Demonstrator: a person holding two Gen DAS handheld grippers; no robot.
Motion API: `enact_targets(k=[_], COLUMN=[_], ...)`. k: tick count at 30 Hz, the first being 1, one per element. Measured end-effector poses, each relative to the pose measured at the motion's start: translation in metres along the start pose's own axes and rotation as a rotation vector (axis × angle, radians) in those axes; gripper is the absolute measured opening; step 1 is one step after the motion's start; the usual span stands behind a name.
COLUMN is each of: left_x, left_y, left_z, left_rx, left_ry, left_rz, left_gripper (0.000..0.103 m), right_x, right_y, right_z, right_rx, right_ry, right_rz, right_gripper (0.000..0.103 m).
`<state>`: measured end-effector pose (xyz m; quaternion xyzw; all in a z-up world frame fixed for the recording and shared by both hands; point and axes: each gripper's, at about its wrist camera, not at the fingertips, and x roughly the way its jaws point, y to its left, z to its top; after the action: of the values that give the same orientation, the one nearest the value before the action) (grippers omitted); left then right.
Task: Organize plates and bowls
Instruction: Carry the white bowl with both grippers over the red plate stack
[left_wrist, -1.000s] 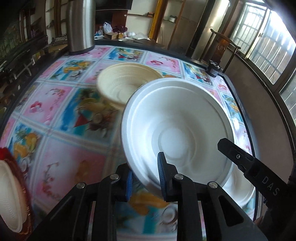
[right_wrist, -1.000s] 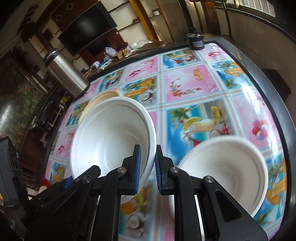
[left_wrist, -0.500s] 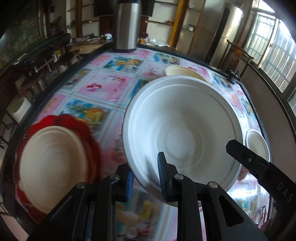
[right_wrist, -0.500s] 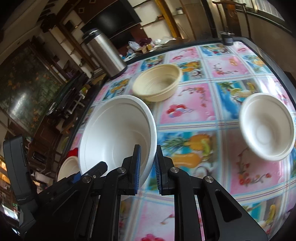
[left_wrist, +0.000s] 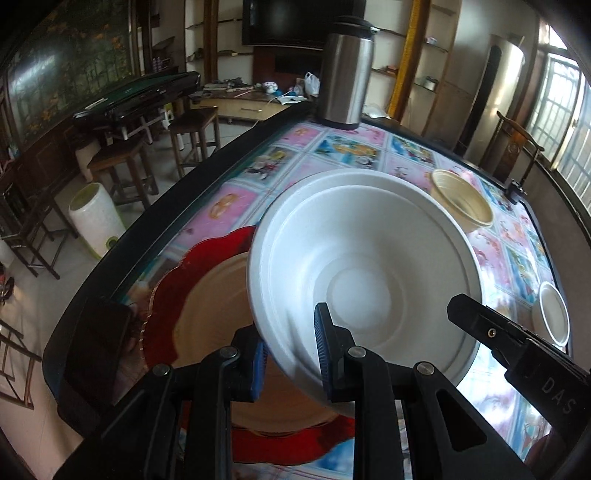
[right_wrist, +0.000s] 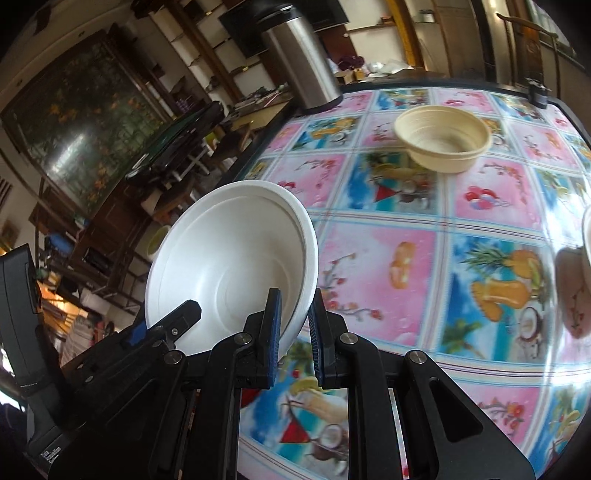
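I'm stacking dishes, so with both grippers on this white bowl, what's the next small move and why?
Probably lower the white bowl onto the cream plate on the red plate: both grippers pinch its rim and it hangs partly over that stack.

This is a lived-in home, a dining and sitting room in one. A table (right_wrist: 388, 258) with a bright fruit-print cloth fills the middle. Behind it hangs a television (left_wrist: 303, 22) amid open shelves (left_wrist: 417, 55); left of the table stand wooden stools (left_wrist: 194, 125) and a large flower painting (left_wrist: 70, 70) (glossy, catching glare).
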<state>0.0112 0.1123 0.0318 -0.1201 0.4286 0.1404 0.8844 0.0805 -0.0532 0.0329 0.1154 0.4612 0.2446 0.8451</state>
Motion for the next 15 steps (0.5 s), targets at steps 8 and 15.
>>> enact_targets(k=[8, 15], left_x=[0.012, 0.020], left_y=[0.038, 0.048], left_z=[-0.007, -0.015], left_rx=[-0.045, -0.051], left_ry=[0.032, 0.057], left_rz=[0.027, 0.029], left_gripper=[0.023, 0.023], right_x=[0.032, 0.044], right_y=[0.032, 0.042], right_z=[-0.010, -0.017], right_rx=[-0.045, -0.073], right_ry=[0.061, 0.096], right_rz=[0.010, 0.005], right_gripper=[0.015, 0.015])
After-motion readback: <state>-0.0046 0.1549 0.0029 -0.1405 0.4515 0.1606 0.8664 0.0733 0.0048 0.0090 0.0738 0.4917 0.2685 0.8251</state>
